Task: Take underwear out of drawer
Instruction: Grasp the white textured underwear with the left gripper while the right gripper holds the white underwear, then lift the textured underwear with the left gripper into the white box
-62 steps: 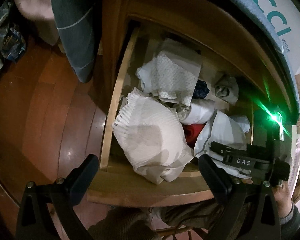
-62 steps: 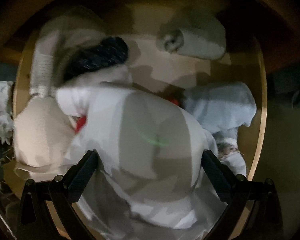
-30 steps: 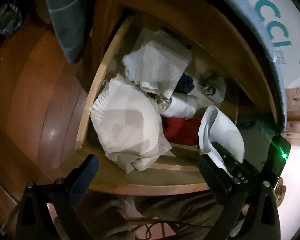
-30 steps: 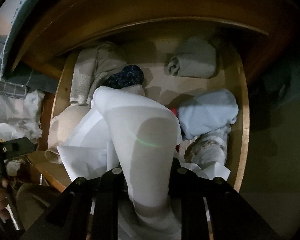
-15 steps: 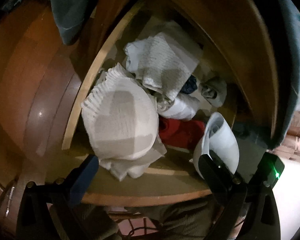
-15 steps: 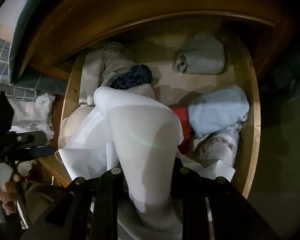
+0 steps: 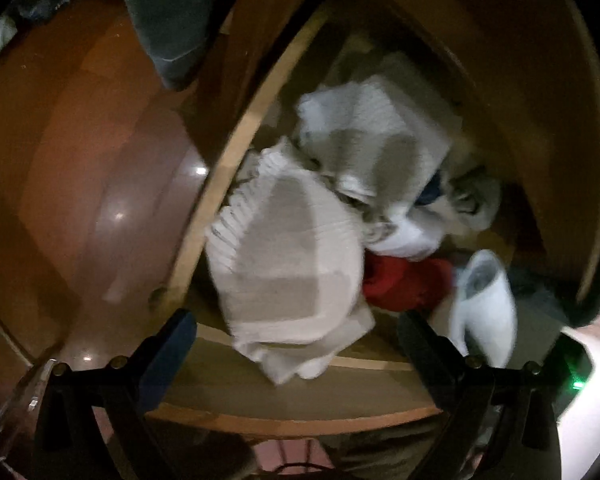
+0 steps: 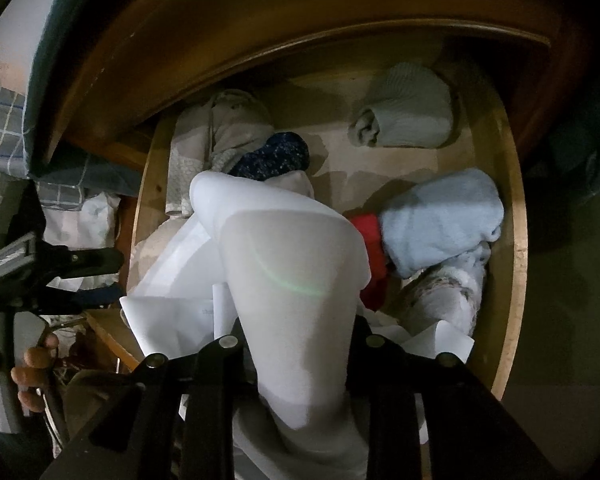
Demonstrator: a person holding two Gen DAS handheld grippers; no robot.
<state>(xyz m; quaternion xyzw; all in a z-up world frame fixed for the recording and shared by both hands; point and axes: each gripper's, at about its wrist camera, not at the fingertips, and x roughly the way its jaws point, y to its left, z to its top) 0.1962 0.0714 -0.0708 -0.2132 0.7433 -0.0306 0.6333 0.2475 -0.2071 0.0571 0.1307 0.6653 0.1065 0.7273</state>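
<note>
A white, smooth-fabric piece of underwear (image 8: 292, 280) is seen pinched between the two black fingers of the right gripper (image 8: 296, 344), rising from them as a tall fold above the open wooden drawer (image 8: 516, 248); the jaws have just been opening slightly, yet the cloth is still caught between the pads. The same garment is seen in the left wrist view as a pale loop (image 7: 484, 304) lifted at the drawer's front right corner. Just beside the underwear, inside the drawer, a red cloth (image 8: 368, 240) is found, and touching that a light-blue fluffy rolled cloth (image 8: 440, 220). Behind the underwear a dark-blue speckled bundle (image 8: 276, 156) is lodged against a beige folded cloth (image 8: 220, 128), and a grey-green ribbed roll (image 8: 408, 108) lies apart at the drawer's far right corner.

The left gripper (image 7: 296, 344) is held spread wide with nothing between its fingers, above the drawer's front edge (the view is blurred). Ahead of it a cream ribbed knit garment (image 7: 288, 264) is draped over that edge. The left gripper's handle is gripped by a hand (image 8: 24, 376), to the left of the drawer.
</note>
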